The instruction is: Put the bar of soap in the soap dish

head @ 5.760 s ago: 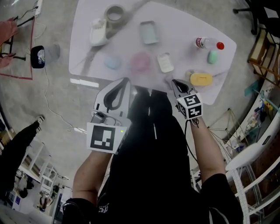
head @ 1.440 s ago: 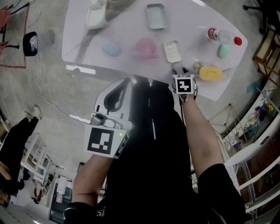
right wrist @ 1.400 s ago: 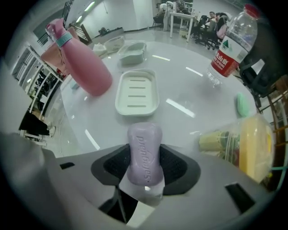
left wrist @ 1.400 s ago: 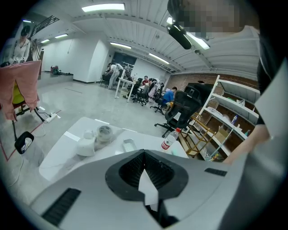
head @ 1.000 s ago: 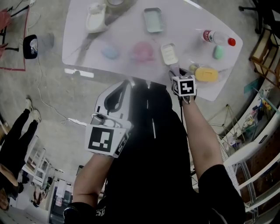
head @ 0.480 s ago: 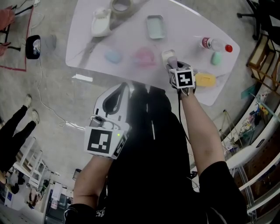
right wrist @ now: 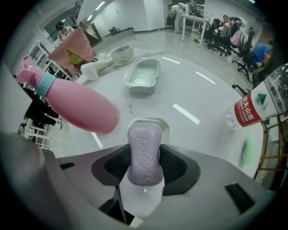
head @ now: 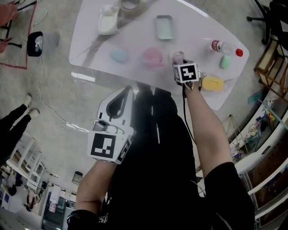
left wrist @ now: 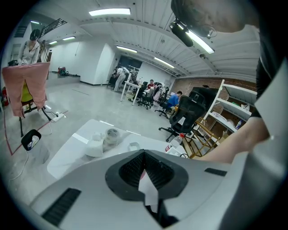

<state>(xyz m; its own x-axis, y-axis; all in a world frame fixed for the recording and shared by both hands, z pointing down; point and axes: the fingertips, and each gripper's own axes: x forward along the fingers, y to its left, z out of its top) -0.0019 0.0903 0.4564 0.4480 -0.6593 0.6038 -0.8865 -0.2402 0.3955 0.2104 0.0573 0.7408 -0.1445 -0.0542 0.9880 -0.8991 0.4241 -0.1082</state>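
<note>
Head view: your right gripper [head: 179, 62] holds the soap bar [head: 178, 57] over the table [head: 135, 27] w/ a pink bottle [head: 153, 58] just beside it.
Left gripper view: left gripper [left wrist: 144, 155] pinched together, empty.
Right gripper view: jaws clamped on the soap bar, soap dish [right wrist: 157, 122] right behind it.

A large open-plan office or lab hall: strip lights [left wrist: 110, 12] line the ceiling over a bare concrete floor [left wrist: 76, 96]. Far off, people [left wrist: 173, 98] sit among office chairs [left wrist: 146, 95]. White shelving [left wrist: 234, 105] stands at the right.
</note>
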